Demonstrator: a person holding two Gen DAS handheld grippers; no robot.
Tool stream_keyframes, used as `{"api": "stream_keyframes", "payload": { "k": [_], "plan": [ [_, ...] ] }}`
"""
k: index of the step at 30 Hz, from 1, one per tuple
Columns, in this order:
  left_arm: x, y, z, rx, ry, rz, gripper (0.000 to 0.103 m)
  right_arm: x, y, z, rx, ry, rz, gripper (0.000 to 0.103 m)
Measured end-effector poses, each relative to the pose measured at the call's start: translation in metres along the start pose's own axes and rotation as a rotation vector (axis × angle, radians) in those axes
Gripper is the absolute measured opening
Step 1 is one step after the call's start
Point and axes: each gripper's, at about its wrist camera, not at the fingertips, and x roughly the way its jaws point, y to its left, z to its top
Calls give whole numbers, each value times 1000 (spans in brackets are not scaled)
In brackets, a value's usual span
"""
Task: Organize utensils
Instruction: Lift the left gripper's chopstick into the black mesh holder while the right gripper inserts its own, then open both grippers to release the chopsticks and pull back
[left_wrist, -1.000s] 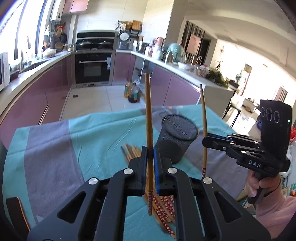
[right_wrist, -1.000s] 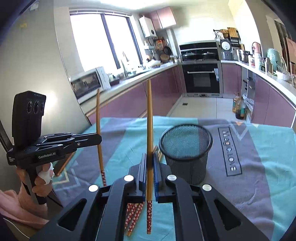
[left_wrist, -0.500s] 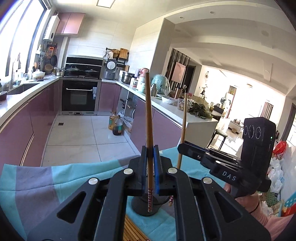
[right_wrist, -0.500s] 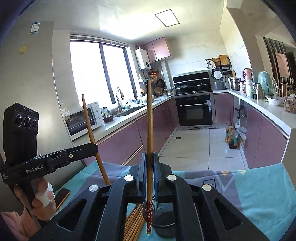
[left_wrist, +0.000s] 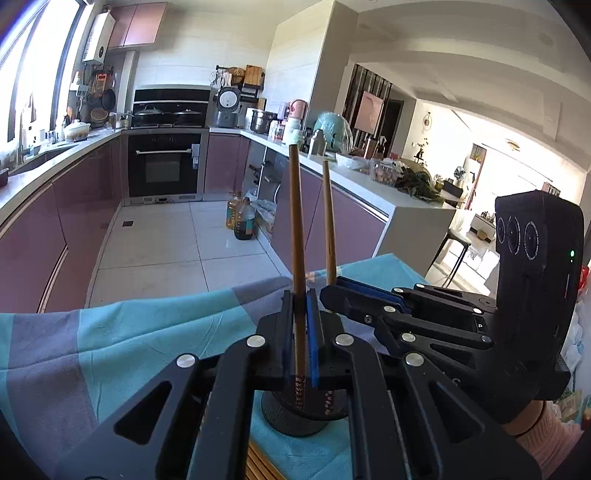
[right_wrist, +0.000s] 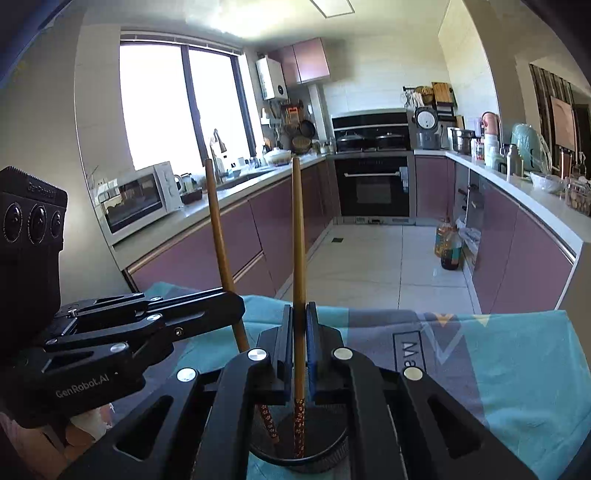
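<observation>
My left gripper (left_wrist: 298, 310) is shut on a wooden chopstick (left_wrist: 297, 236) held upright, its patterned lower tip over the black mesh cup (left_wrist: 295, 421). My right gripper (right_wrist: 299, 325) is shut on a second chopstick (right_wrist: 298, 236), also upright, its patterned tip inside the mesh cup (right_wrist: 306, 458). Each gripper shows in the other's view: the right gripper (left_wrist: 328, 291) with its chopstick (left_wrist: 328, 221) close to the right, the left gripper (right_wrist: 236, 306) with its chopstick (right_wrist: 219, 236) close to the left. Both tips hang in the cup's mouth.
The cup stands on a teal and grey tablecloth (left_wrist: 122, 332). More chopsticks (left_wrist: 258, 465) lie on the cloth just before the cup. The table's far edge (right_wrist: 480, 314) drops to the kitchen floor; purple cabinets line both sides.
Both grippers have come together over the cup and lowered, so both chopstick tips now hang in its mouth. Both stay shut on their chopsticks.
</observation>
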Motion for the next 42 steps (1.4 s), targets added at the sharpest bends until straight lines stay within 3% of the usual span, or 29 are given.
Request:
{"api": "stream_keyframes", "payload": {
  "k": [3,11,16,23,27,30,37,42],
  "plan": [
    [20,8,-14,0,46,-3,8,14,-1,-7,-1,75,1,6],
    [51,28,-25,2,88,17,8,26,2,-12,-3,126,-18,6],
    [62,33,-23,-6,91,32,21,29,2,-15,24,133,-30,7],
    [25,47,-33,11,6,109,35,-3,1,-17,25,46,-50,23],
    [-6,58,-50,24,-13,150,45,-41,16,-26,-17,-16,24,30],
    [-20,70,-74,32,22,178,47,-58,34,-41,-71,-13,74,37],
    [-19,98,-129,18,178,222,47,-30,50,-86,-57,152,132,37],
    [-8,107,-156,1,246,232,47,2,45,-111,5,256,110,36]
  ]
}}
